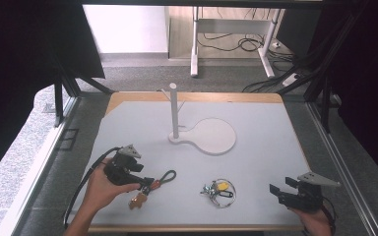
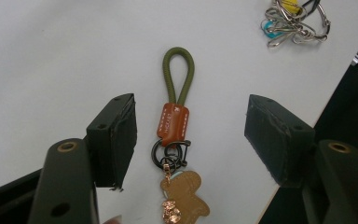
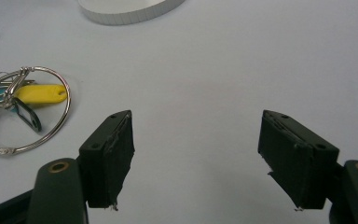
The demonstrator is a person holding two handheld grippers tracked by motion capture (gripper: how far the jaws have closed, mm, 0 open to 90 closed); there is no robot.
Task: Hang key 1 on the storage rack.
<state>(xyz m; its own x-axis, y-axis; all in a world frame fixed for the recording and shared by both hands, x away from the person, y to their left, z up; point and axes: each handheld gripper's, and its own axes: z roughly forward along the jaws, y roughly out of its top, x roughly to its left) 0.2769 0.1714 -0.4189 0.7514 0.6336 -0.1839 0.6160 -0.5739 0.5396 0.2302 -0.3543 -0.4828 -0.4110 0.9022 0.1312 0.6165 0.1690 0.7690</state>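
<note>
Jaws spread wide on the left gripper (image 2: 189,140), straddling the keychain (image 2: 175,135) mid-frame for a grab; right gripper (image 3: 196,154) waits open, empty.

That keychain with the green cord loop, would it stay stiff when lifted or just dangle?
The keychain would probably dangle: its green cord loop, brown leather band, dark rings and flat figure charm are linked loosely in a chain. It looks light. Lying flat between the open left gripper jaws, it should slide rather than roll.
</note>
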